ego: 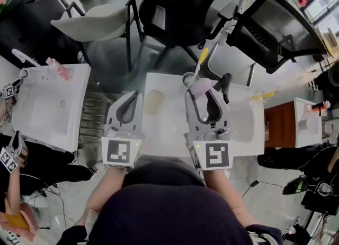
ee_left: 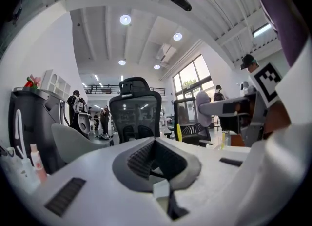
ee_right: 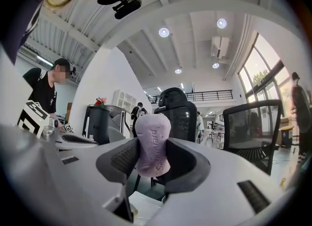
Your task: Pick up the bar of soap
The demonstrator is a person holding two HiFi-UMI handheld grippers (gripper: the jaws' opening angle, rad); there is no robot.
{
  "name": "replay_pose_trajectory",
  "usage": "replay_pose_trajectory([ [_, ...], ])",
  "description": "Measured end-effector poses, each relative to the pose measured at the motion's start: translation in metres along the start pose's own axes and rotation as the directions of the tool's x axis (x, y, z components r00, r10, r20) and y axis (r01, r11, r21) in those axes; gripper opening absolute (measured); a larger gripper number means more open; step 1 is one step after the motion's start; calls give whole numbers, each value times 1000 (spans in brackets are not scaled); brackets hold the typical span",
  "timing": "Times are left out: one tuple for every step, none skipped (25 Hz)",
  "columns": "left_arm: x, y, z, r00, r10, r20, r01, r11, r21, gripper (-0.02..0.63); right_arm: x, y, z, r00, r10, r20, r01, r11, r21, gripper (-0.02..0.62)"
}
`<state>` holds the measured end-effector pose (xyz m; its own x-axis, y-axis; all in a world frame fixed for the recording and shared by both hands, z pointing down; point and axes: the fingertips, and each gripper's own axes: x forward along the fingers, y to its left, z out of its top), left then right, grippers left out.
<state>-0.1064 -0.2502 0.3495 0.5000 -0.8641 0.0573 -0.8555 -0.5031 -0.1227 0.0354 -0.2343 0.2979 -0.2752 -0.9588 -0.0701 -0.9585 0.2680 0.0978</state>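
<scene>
Right gripper [ee_right: 153, 165]: jaws clamped on the bar of soap [ee_right: 152, 139], lilac, stood on end between the pads, top half poking out past the tips. They pinch it across the flat faces, probably so the slick bar can't squirt out. The soap is clear of the counter [ego: 169, 133], which lies below the jaws, so the pick looks done. Left gripper [ee_left: 155, 144]: jaws closed together with nothing in them, idle off to the left of the right jaws. Count: one soap bar, two grippers.
</scene>
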Motion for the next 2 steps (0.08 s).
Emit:
replay_pose_trajectory([
  [2,0,-6,1000,-3,-13,3,1000,2,0,1,0,-1,1000,0,-2,0,1000,0,189],
  [4,0,-12,1000,-7,-27,7,1000,5,0,2,0,-2,1000,-1,-4,1,1000,0,189],
])
